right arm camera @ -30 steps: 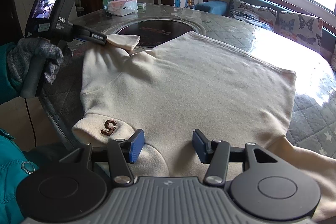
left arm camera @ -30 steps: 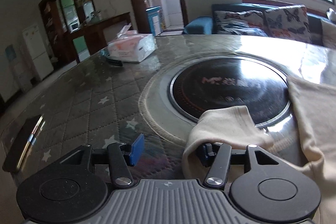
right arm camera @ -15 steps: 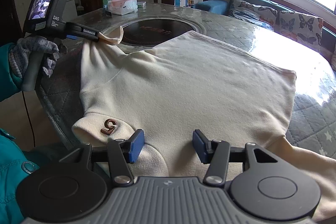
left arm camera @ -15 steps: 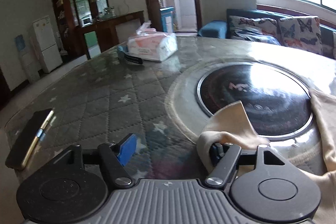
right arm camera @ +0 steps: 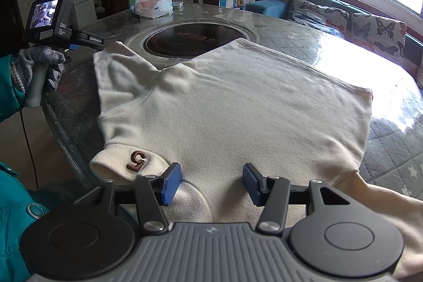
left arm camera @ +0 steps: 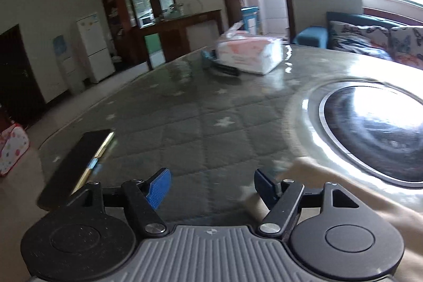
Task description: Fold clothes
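While the gloved left hand (right arm camera: 37,65) grips its handle upright, the left hand-held gripper (left arm camera: 211,186) points out over the counter (left arm camera: 201,128), tilted slightly downward, jaws wide with nothing between them; they have just been opening. Just beside its right finger lies the sweater's cream sleeve (right arm camera: 119,57), flat on the counter. Over on the other side, the right hand-held gripper (right arm camera: 212,183) hangs angled down above the sweater (right arm camera: 238,107), jaws partly apart and empty, collar (right arm camera: 132,160) just left of its left finger.
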